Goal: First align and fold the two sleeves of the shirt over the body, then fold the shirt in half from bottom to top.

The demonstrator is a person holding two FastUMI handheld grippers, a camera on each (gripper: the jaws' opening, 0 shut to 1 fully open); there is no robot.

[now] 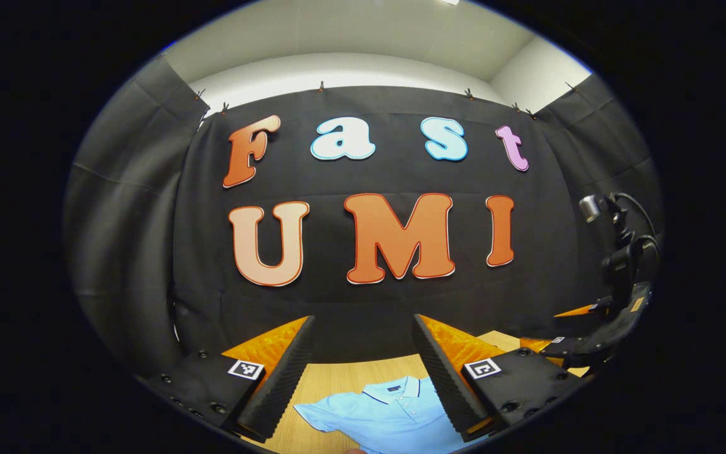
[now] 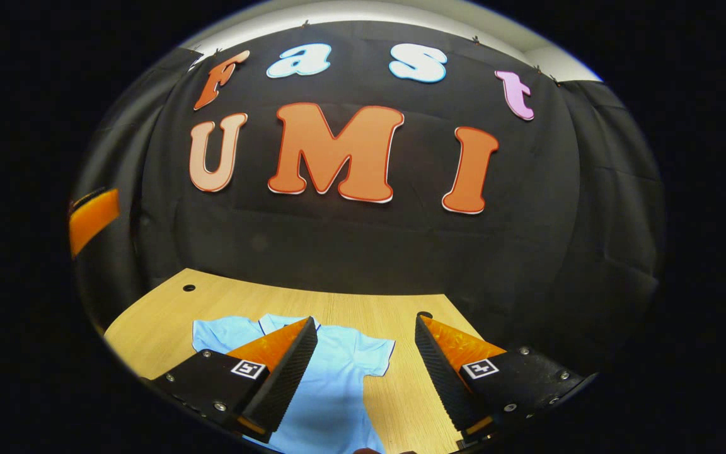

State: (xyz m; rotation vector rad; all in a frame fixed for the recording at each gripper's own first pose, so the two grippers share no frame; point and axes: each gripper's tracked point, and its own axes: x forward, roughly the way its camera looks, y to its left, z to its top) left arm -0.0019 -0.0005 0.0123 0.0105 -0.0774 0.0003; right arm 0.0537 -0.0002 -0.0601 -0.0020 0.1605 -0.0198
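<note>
1. Left gripper view: the left gripper (image 1: 363,372) is held high above the wooden surface (image 1: 350,378), its jaws spread wide with nothing between them. The shirt (image 1: 388,416) is seen low down between the fingers, laid flat with its collar (image 1: 401,388) toward the booth wall. The right gripper (image 1: 596,340) is seen at the far right edge, also raised.
2. Right gripper view: the right gripper (image 2: 363,372) is held with jaws spread and empty above the surface (image 2: 224,302). The shirt (image 2: 331,378) is spread on the wood, one short sleeve (image 2: 375,353) extended sideways, not yet folded.
3. Risk, as judged: from this height a descent could be misjudged and a sleeve missed, or two layers could be pinched together so that the body is dragged out of line.
4. Materials: the shirt is a light blue, soft knit polo with dark collar trim; the surface is smooth pale wood grain with a small hole; the finger faces are ribbed.
</note>
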